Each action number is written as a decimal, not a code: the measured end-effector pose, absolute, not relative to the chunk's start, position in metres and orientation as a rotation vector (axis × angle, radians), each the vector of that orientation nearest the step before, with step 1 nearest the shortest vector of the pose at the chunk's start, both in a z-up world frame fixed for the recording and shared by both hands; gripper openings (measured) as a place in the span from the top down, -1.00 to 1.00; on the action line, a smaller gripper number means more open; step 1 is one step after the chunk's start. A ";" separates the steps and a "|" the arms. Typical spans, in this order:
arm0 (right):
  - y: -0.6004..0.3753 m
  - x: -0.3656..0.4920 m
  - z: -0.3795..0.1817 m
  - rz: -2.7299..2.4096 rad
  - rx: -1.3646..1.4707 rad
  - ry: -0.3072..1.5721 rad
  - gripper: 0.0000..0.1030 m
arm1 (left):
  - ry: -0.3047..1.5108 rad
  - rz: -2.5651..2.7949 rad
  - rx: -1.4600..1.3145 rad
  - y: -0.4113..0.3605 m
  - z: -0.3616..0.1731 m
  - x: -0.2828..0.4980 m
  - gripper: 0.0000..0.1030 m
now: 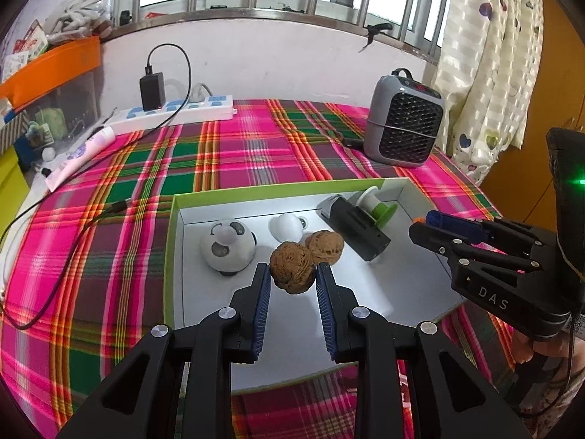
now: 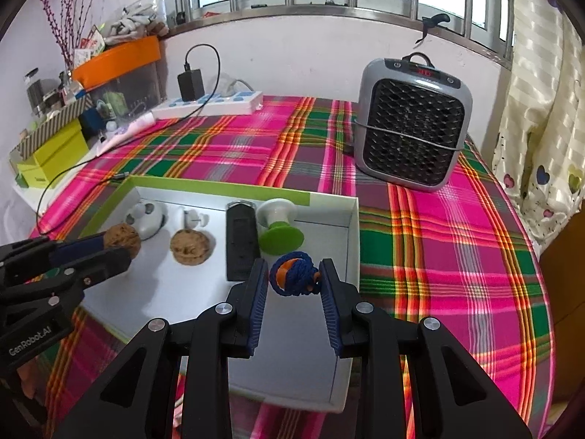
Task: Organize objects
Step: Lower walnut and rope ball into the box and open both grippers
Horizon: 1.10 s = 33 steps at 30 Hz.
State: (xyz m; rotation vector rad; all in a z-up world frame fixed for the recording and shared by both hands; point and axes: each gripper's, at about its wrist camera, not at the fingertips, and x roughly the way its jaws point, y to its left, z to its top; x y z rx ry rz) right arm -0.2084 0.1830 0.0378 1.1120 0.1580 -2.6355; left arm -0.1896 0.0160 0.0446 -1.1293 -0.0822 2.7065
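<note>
Left hand-held gripper (image 1: pixel 293 274) grips a brown wrinkled walnut (image 1: pixel 292 267) over the white green-rimmed box (image 1: pixel 219 196), near its left wall; right hand-held gripper (image 2: pixel 293 278) clamps a blue-orange yarn ball (image 2: pixel 294 274) by the right wall.

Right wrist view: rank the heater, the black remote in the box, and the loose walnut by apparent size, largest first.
1. Heater, clearly largest.
2. Black remote, long and narrow.
3. Loose walnut, smallest.

The heater stands farther back yet still looks biggest, so this ranking seems safe.
</note>
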 end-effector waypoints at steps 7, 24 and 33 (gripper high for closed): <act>0.177 -0.217 0.030 -2.631 1.130 0.225 0.42 | -0.070 2.707 -1.148 0.016 0.040 -0.199 0.54; 0.167 -0.227 0.020 -2.633 1.135 0.342 0.42 | -0.003 2.711 -1.169 0.024 0.033 -0.213 0.54; 0.166 -0.227 0.019 -2.631 1.134 0.350 0.42 | 0.024 2.729 -1.165 0.026 0.031 -0.213 0.54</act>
